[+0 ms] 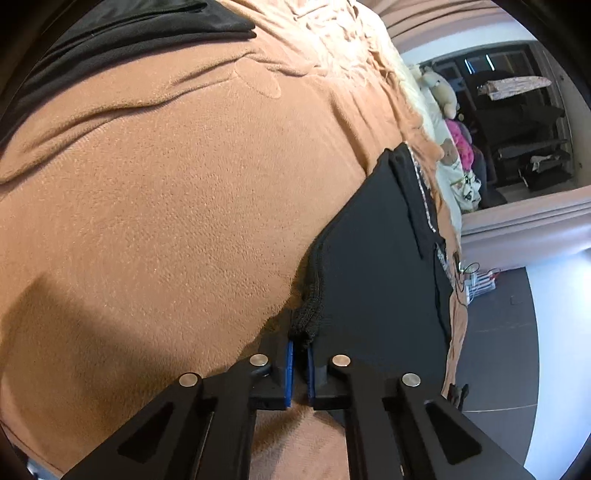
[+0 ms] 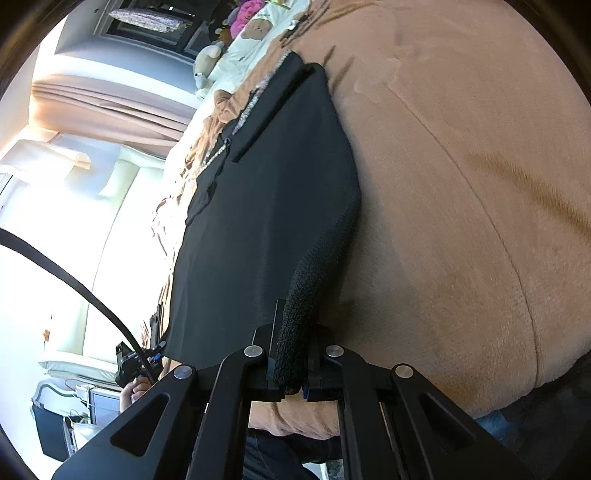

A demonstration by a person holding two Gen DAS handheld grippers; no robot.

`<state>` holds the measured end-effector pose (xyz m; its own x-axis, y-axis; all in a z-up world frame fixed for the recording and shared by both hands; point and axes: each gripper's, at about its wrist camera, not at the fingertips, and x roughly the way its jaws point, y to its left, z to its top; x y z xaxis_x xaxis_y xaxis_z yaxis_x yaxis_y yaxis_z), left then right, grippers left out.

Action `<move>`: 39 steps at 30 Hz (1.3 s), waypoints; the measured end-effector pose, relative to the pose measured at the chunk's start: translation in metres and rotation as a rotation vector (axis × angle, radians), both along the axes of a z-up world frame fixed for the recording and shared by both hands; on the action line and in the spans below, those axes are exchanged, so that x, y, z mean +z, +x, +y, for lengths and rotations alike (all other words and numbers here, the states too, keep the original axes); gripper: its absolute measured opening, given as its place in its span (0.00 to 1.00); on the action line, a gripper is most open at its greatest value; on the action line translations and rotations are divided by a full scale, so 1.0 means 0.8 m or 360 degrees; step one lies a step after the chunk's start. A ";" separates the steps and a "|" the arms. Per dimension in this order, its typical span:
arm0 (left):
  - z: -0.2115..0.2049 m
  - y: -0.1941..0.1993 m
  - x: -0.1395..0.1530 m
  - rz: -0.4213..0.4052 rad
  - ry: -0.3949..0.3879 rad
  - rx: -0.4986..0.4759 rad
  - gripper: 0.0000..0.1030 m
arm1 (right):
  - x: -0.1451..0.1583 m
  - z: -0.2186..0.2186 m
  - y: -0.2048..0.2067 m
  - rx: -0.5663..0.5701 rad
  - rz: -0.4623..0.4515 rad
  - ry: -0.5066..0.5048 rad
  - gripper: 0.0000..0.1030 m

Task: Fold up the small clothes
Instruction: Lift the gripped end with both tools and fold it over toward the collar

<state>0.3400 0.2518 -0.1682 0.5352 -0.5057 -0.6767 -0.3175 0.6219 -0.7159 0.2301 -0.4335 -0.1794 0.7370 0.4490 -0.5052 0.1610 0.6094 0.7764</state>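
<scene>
Black garment point(image 1: 376, 258) lies spread flat on the brown blanket point(image 1: 166, 221) covering the bed. Left claw point(image 1: 300, 354) is clamped on the garment's knit hem at one near corner; right claw point(image 2: 291, 369) is clamped on the hem at the other. A second dark cloth point(image 1: 122, 33) lies farther up the blanket.

Black garment point(image 1: 122, 29) cropped, far shelves point(image 1: 517, 122) blurred

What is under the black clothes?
The fuzzy brown blanket lies under the black garment and spreads past it. Whatever is beneath the blanket is covered, so I cannot see it.
</scene>
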 end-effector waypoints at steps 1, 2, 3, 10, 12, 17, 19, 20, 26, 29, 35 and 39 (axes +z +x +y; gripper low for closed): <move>0.001 -0.004 0.003 -0.0015 0.0003 0.0004 0.04 | 0.005 -0.001 -0.001 -0.0006 -0.0013 -0.0003 0.01; 0.000 -0.006 0.007 -0.0027 0.0003 0.0009 0.04 | 0.009 -0.003 -0.001 -0.0010 -0.0023 -0.0005 0.01; 0.000 -0.008 0.010 -0.0042 -0.0002 0.0013 0.04 | 0.013 -0.005 -0.002 -0.0014 -0.0034 -0.0010 0.01; -0.002 -0.030 0.041 -0.0151 -0.0063 0.0058 0.03 | 0.042 -0.011 -0.023 -0.0034 -0.0130 -0.0034 0.01; -0.007 -0.034 0.048 -0.0164 -0.0058 0.0055 0.03 | 0.047 -0.012 -0.029 -0.0038 -0.0148 -0.0041 0.01; -0.011 -0.051 0.057 -0.0208 -0.0097 0.0077 0.03 | 0.055 -0.020 -0.043 -0.0049 -0.0166 -0.0059 0.01; -0.012 -0.059 0.060 -0.0224 -0.0111 0.0092 0.03 | 0.058 -0.020 -0.045 -0.0046 -0.0179 -0.0068 0.01; -0.012 -0.065 0.062 -0.0234 -0.0122 0.0099 0.03 | 0.060 -0.020 -0.048 -0.0045 -0.0185 -0.0071 0.01; -0.017 -0.094 0.072 -0.0272 -0.0160 0.0119 0.03 | 0.070 -0.030 -0.057 -0.0050 -0.0219 -0.0080 0.01; -0.021 -0.111 0.082 -0.0310 -0.0179 0.0122 0.03 | 0.073 -0.036 -0.066 -0.0052 -0.0228 -0.0079 0.01; -0.033 -0.149 0.101 -0.0371 -0.0223 0.0122 0.03 | 0.086 -0.047 -0.081 -0.0066 -0.0247 -0.0106 0.01; -0.042 -0.174 0.114 -0.0414 -0.0244 0.0110 0.03 | 0.092 -0.054 -0.093 -0.0084 -0.0250 -0.0111 0.01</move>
<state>0.2011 0.2178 -0.0772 0.7172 -0.5478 -0.4308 -0.1488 0.4835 -0.8626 0.1554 -0.4764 -0.1062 0.8310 0.3756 -0.4104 0.0740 0.6565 0.7507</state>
